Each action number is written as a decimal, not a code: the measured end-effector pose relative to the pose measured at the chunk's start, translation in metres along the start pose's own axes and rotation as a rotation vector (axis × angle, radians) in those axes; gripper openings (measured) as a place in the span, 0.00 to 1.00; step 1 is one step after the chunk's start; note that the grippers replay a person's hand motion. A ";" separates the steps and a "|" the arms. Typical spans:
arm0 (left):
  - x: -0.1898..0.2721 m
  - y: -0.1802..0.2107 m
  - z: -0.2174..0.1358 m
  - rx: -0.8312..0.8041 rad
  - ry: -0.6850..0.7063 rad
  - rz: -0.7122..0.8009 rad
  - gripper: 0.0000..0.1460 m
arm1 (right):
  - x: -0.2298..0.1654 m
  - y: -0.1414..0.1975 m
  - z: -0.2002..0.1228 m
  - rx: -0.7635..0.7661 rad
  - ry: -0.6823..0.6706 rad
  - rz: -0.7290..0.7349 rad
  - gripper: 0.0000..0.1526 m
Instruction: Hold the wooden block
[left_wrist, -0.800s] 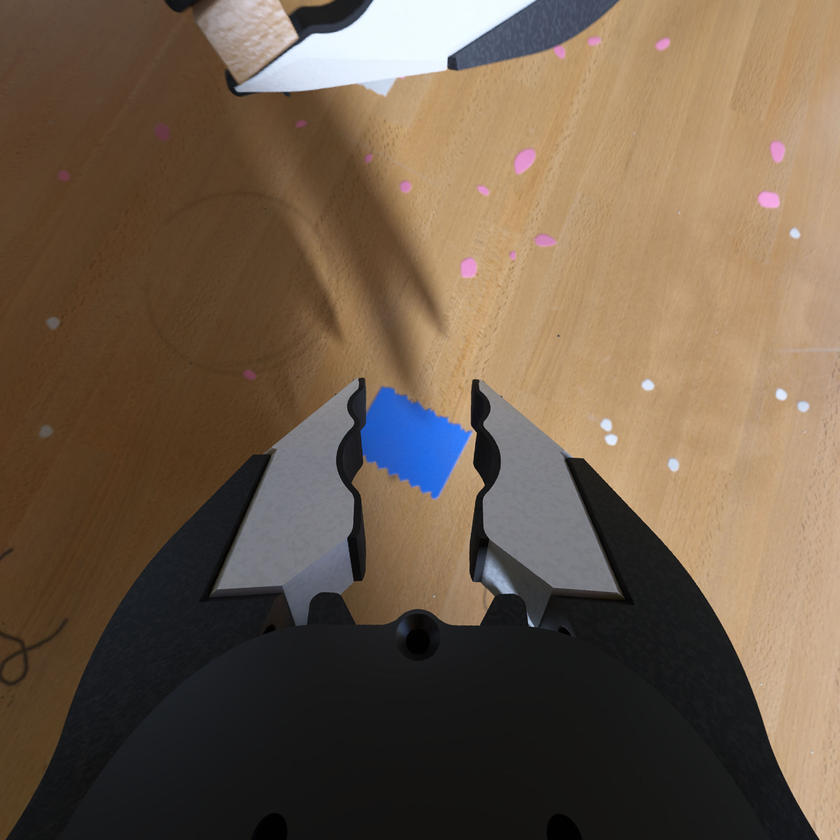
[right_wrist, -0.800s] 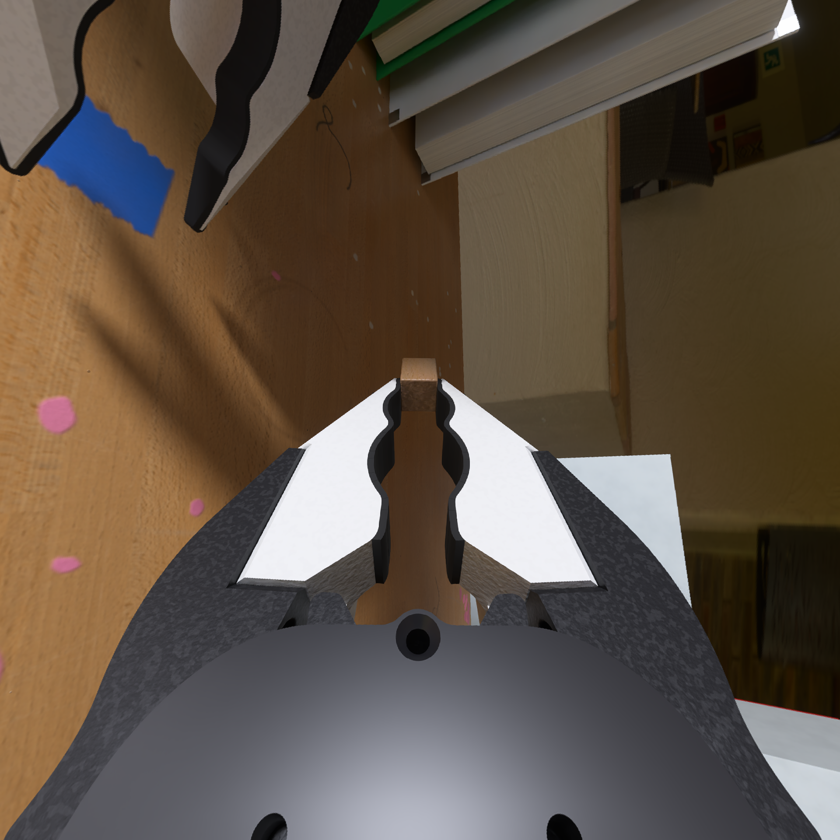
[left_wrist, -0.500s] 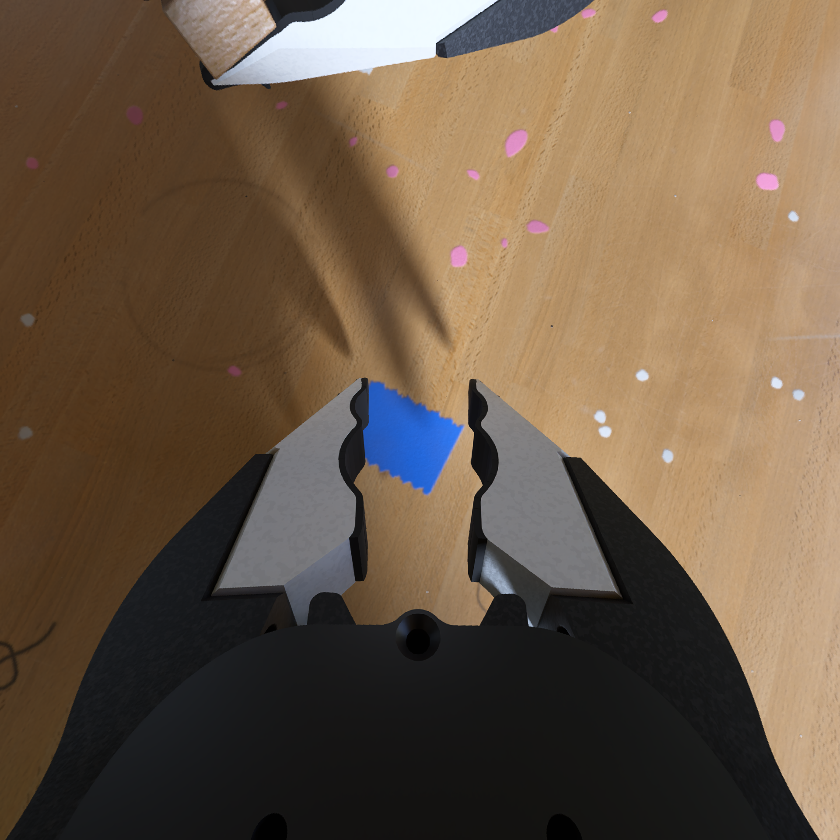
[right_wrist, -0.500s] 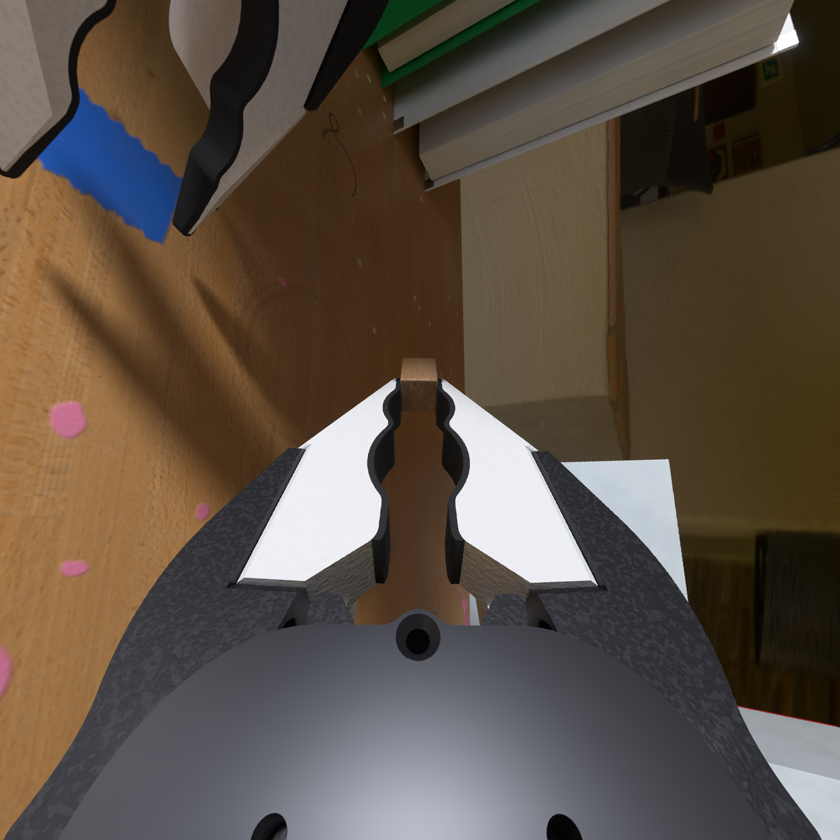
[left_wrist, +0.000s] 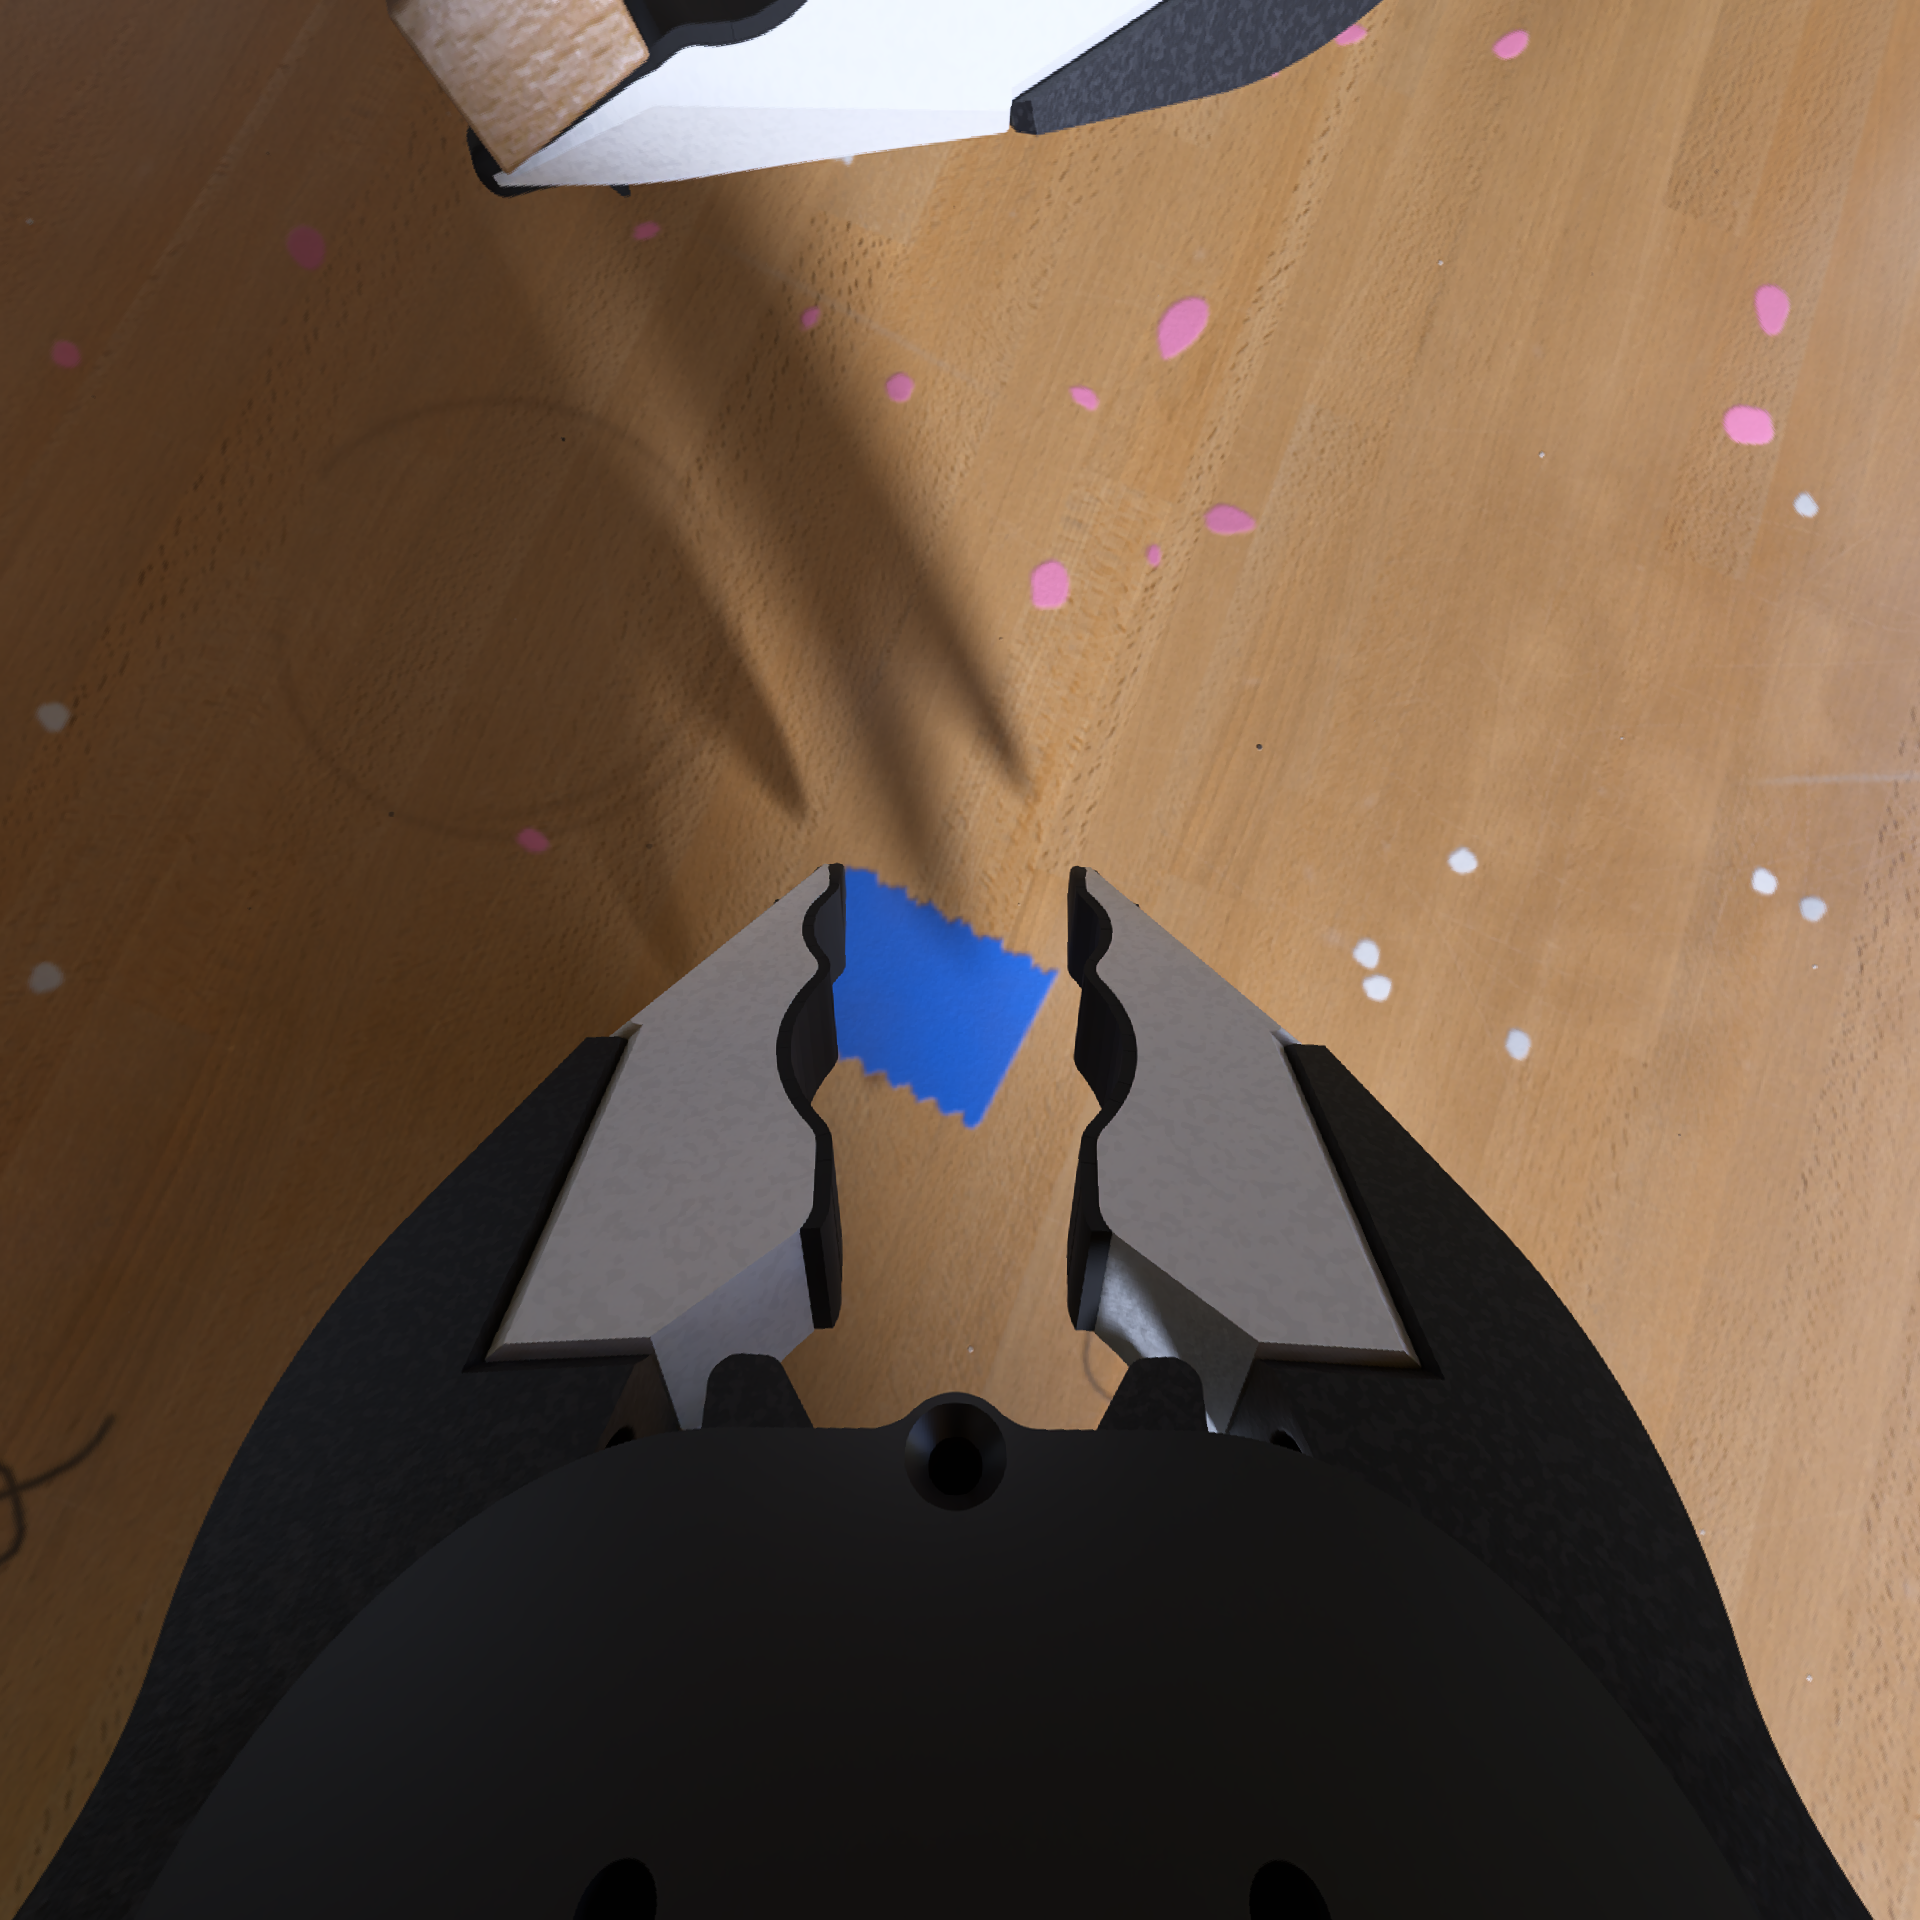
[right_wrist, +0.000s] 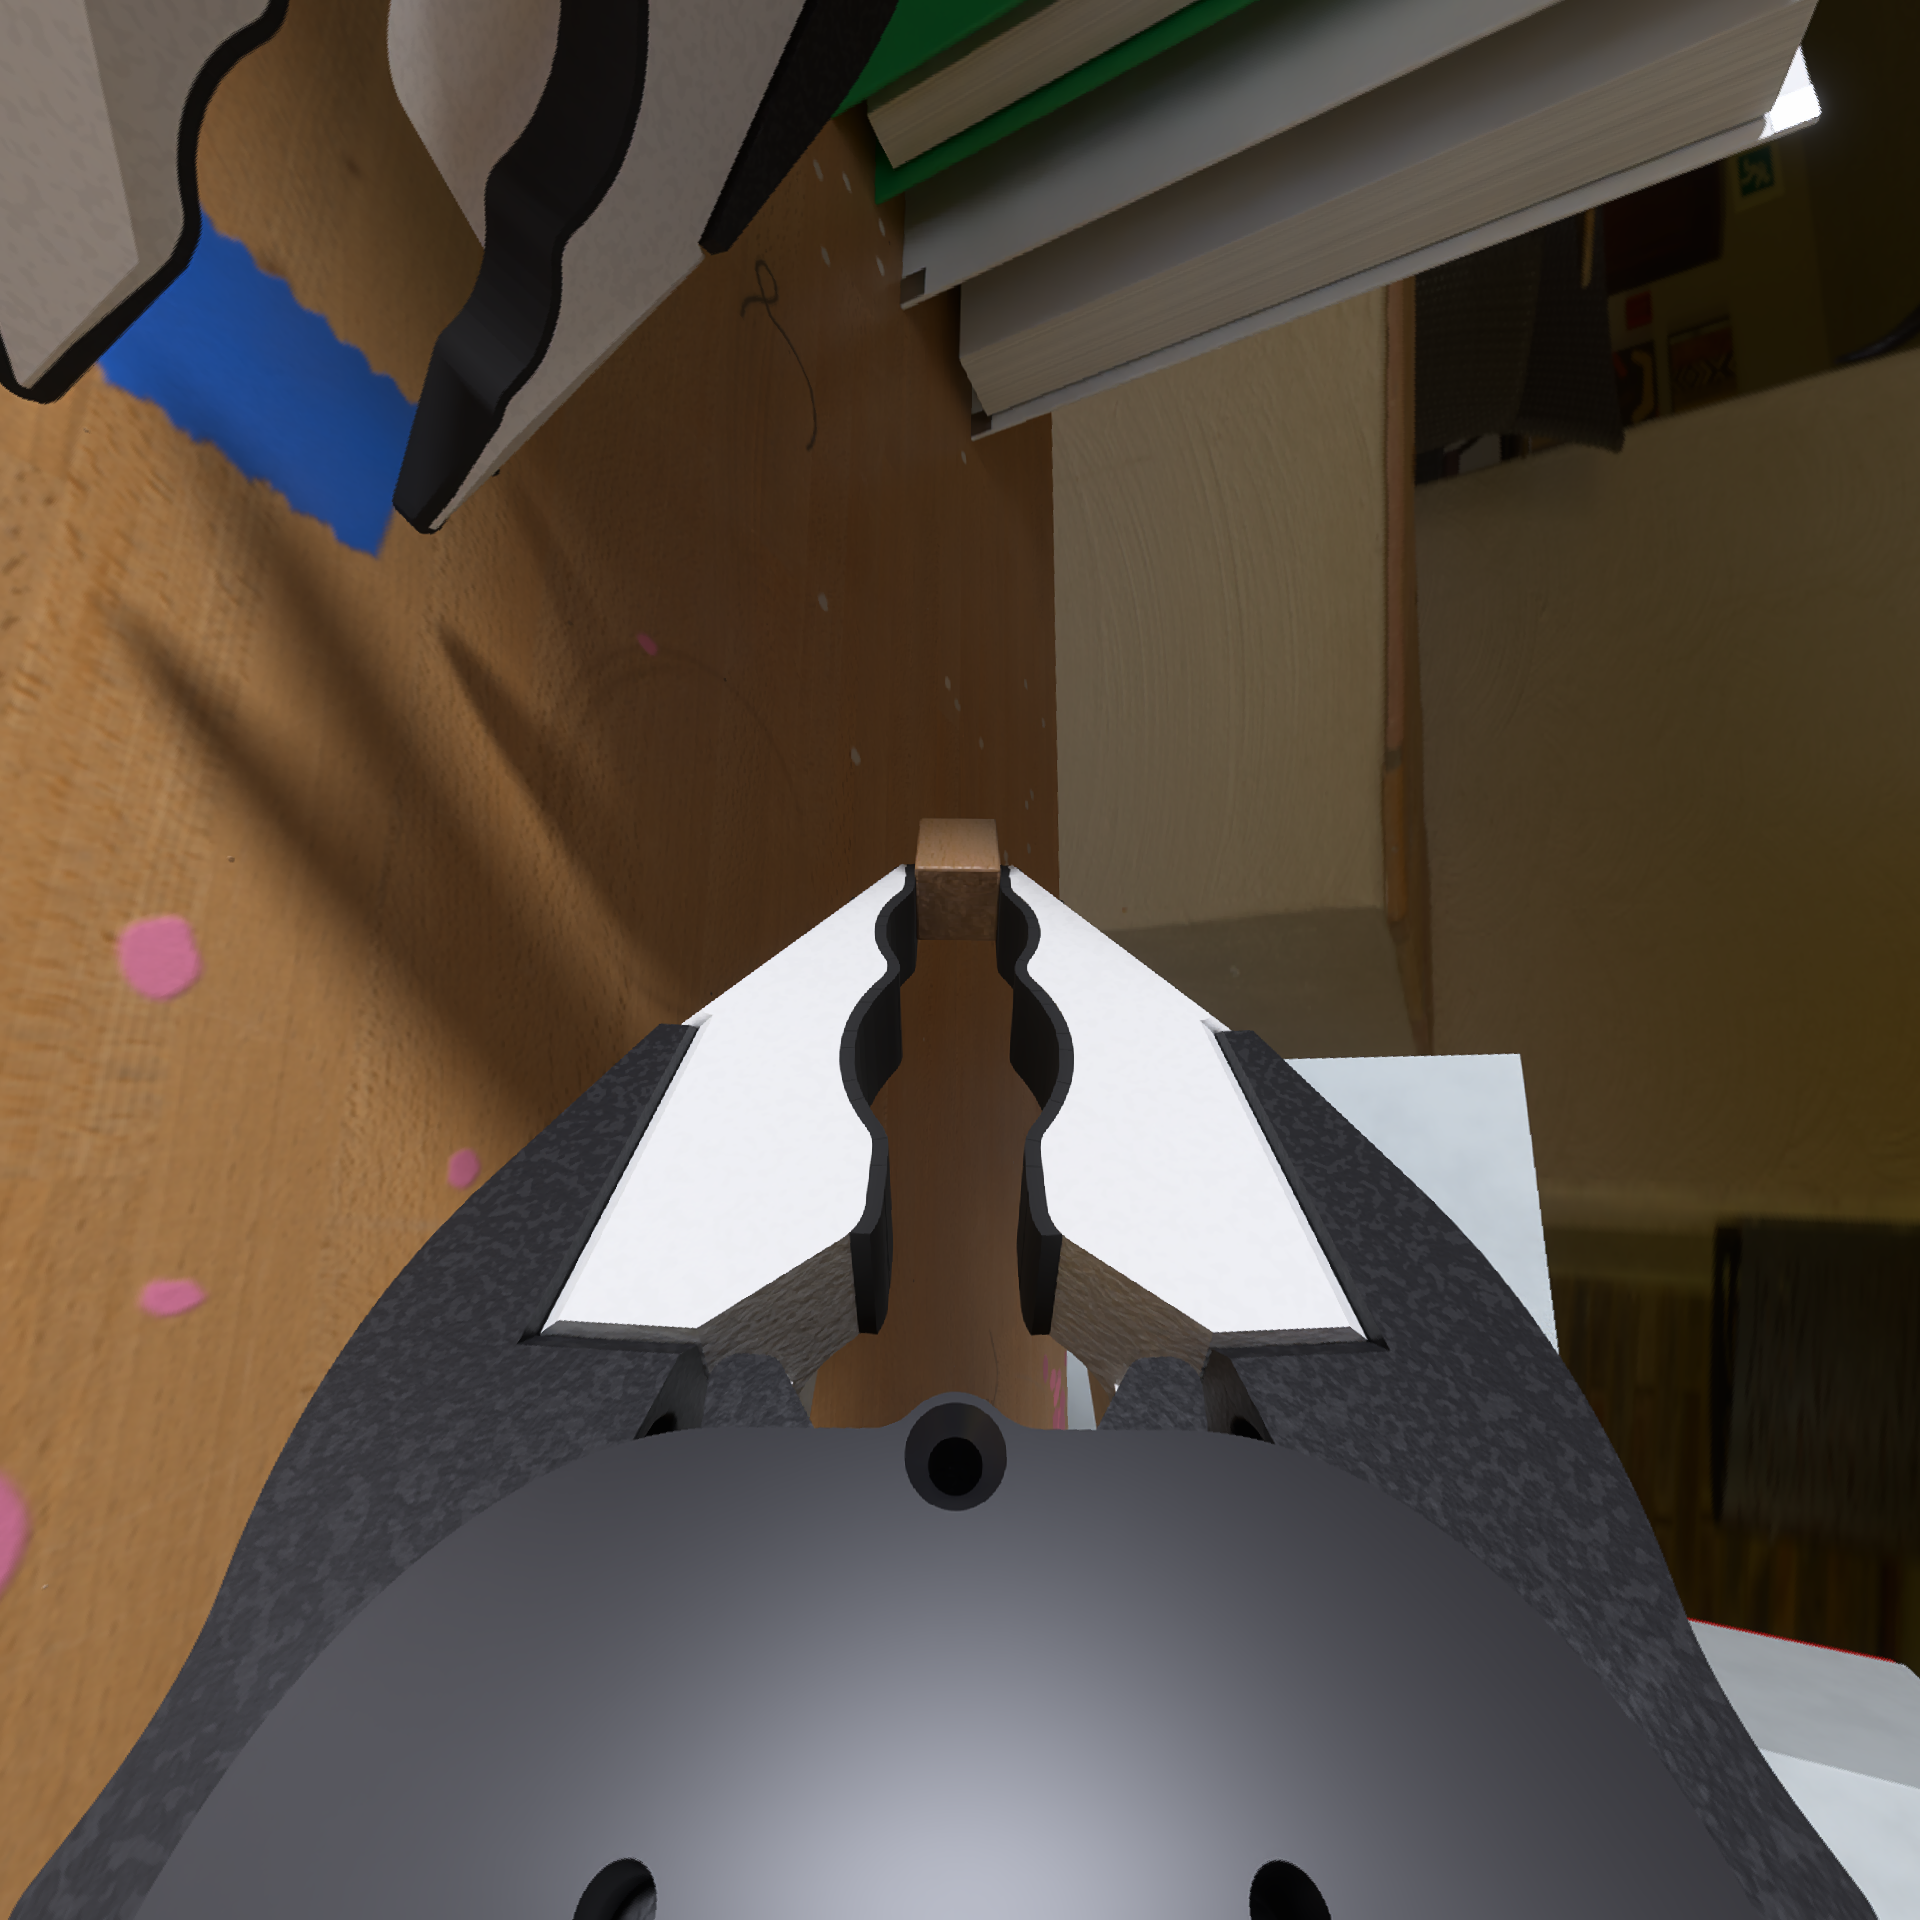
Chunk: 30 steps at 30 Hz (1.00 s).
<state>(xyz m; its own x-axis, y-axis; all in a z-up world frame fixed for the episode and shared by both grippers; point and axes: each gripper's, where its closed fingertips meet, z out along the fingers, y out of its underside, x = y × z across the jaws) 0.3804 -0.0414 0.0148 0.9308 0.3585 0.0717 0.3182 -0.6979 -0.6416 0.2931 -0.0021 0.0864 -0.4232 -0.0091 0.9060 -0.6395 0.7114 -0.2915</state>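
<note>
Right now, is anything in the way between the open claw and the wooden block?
Nothing visible. The left gripper is open and empty above a blue patch on the table. Ahead, the right gripper pinches the wooden block, with only bare tabletop between them.

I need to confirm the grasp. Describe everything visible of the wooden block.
The wooden block is small, square-ended and light tan, with fine grain on its end face. It sits clamped at the very tips of the right gripper, one finger pressed on each side, and pokes slightly past them. The left wrist view shows it lifted clear of the table. Its full length is hidden.
</note>
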 end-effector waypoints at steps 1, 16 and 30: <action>0.000 0.000 0.000 -0.001 -0.001 0.000 0.29 | 0.000 0.000 0.000 0.001 -0.001 0.000 0.09; -0.002 0.000 -0.002 -0.002 -0.007 -0.010 0.28 | 0.000 0.000 0.000 0.000 0.002 0.001 0.09; 0.006 0.001 -0.004 -0.013 0.020 0.026 0.29 | 0.020 0.022 -0.003 -0.035 0.052 0.039 0.09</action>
<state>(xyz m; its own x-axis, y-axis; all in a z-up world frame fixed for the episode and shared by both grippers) 0.3867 -0.0426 0.0174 0.9422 0.3275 0.0706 0.2960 -0.7151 -0.6333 0.2729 0.0155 0.0992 -0.4130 0.0544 0.9091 -0.6004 0.7343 -0.3167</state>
